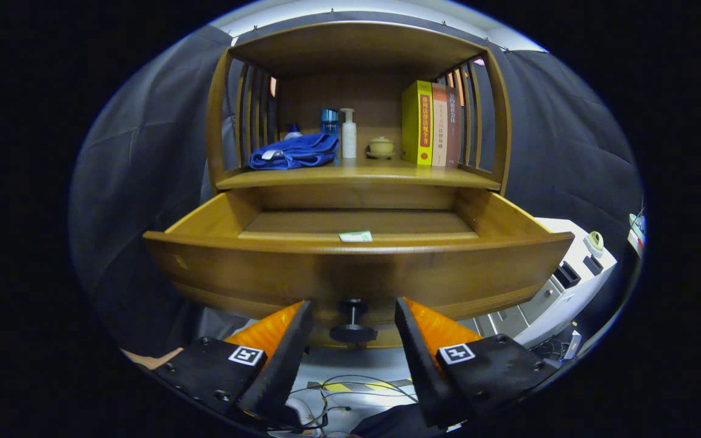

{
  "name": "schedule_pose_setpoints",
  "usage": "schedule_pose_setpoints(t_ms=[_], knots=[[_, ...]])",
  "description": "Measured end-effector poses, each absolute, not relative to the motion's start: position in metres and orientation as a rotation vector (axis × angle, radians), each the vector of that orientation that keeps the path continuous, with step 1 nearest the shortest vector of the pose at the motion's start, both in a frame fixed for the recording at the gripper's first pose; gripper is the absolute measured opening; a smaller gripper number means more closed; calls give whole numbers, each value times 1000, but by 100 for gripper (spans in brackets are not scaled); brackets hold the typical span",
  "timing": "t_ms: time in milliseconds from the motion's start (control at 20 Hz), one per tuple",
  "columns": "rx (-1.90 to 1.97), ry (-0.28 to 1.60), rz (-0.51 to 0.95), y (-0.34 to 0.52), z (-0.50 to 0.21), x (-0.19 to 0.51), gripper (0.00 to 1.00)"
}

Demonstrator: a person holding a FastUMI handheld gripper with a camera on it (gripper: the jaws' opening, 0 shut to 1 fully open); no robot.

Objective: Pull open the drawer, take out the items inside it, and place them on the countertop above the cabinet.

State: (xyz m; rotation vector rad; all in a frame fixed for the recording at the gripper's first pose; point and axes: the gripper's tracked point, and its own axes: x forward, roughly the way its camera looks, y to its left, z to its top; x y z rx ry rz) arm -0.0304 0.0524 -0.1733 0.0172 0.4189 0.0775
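Now, step in hand: the drawer pull is looking finished, and reaching inside for the item is coming next, by my judgement.
Drawer: the wide brown wooden drawer (356, 267) is standing pulled well out of the cabinet, its curved front facing the claw and its long axis running side to side.
Knob: the small dark round knob (353, 321) is sitting between the fingers, apart from both.
Item: a small flat white-and-green packet (355, 236) is lying on the drawer floor just behind the front panel, its long side running along the panel.
Claw: the claw (353, 325) is gaping open and gripping nothing.
Doing it well: lifting over the front panel before descending on the packet, fingers straddling its short side.
Surface: the wooden surface (356, 175) above is carrying a crumpled blue cloth (294, 152), bottles and upright books (431, 125).
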Motion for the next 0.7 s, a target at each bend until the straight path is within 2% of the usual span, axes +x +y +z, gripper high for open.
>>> schedule_pose_setpoints(t_ms=[400, 450, 500, 700], knots=[[-21, 416, 185, 53, -93, -4, 93], [-18, 428, 195, 53, -86, 6, 93], [-12, 446, 195, 51, -83, 16, 100], [-36, 534, 189, 40, -84, 55, 100]])
